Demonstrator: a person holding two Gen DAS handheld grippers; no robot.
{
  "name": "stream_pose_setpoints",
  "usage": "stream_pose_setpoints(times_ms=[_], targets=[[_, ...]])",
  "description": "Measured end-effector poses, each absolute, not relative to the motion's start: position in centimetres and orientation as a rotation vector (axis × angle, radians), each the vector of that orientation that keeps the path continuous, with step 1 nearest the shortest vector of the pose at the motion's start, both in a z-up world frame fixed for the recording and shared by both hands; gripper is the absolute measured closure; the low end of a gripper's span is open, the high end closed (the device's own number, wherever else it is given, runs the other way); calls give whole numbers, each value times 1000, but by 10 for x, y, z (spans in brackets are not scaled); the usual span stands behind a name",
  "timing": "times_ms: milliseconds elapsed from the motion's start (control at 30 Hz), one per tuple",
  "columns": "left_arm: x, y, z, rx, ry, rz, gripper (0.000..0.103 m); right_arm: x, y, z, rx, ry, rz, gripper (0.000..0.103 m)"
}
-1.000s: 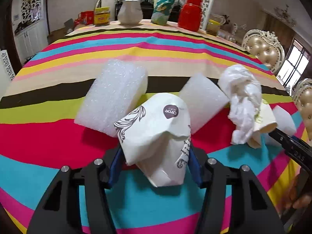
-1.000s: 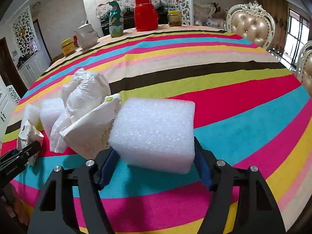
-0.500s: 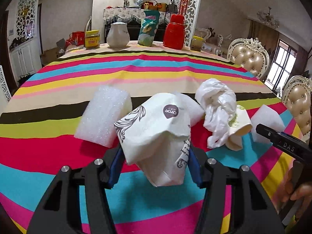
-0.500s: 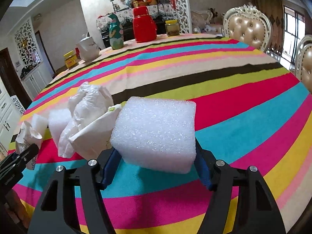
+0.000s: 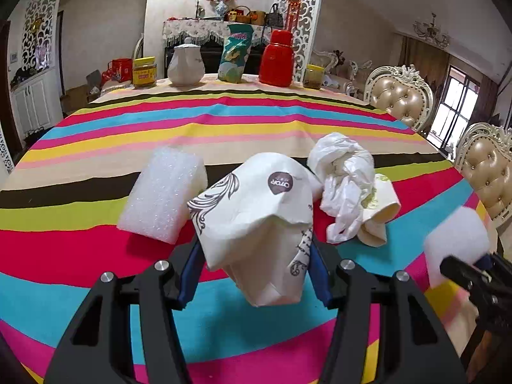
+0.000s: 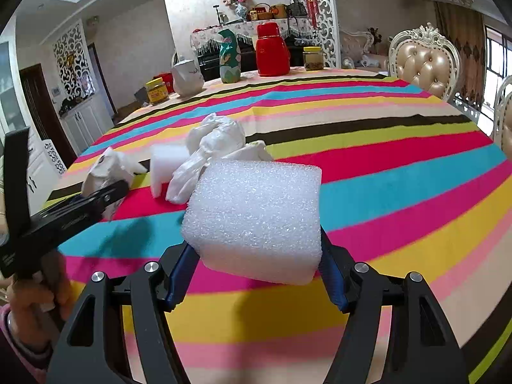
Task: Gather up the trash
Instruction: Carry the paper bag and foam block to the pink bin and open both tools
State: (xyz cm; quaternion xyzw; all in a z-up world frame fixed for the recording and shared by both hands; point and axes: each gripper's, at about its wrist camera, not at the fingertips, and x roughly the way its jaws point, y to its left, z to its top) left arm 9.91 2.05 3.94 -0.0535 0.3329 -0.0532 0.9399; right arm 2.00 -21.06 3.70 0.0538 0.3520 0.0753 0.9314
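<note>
A crumpled paper cup [image 5: 256,220] with grey scroll print is clamped between the left gripper [image 5: 254,265] fingers, lifted above the striped counter [image 5: 224,121]. The right gripper [image 6: 256,265] fingers clench a white foam block [image 6: 256,217], also raised. On the counter lie another foam block [image 5: 163,198], a crumpled white plastic bag [image 5: 345,185] and a second paper cup [image 5: 380,211] touching it.

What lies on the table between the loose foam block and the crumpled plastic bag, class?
In the left wrist view, the paper bag, held in the left gripper, sits between the foam block and the plastic bag.
</note>
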Motion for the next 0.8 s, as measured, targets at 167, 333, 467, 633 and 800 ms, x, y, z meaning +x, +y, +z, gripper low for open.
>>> stream_pose_setpoints(times_ms=[167, 333, 467, 633, 800], targets=[[92, 8, 43, -81, 660, -145, 48, -4, -219, 40, 130, 710, 163, 38], [73, -12, 52, -52, 632, -198, 48, -30, -234, 47, 102, 683, 141, 38], [53, -37, 55, -3, 614, -255, 48, -48, -253, 50, 88, 664, 114, 38], [30, -66, 59, 57, 584, -321, 47, -69, -280, 52, 105, 651, 71, 38], [9, -91, 66, 92, 544, -390, 47, -90, -302, 54, 102, 624, 18, 38]])
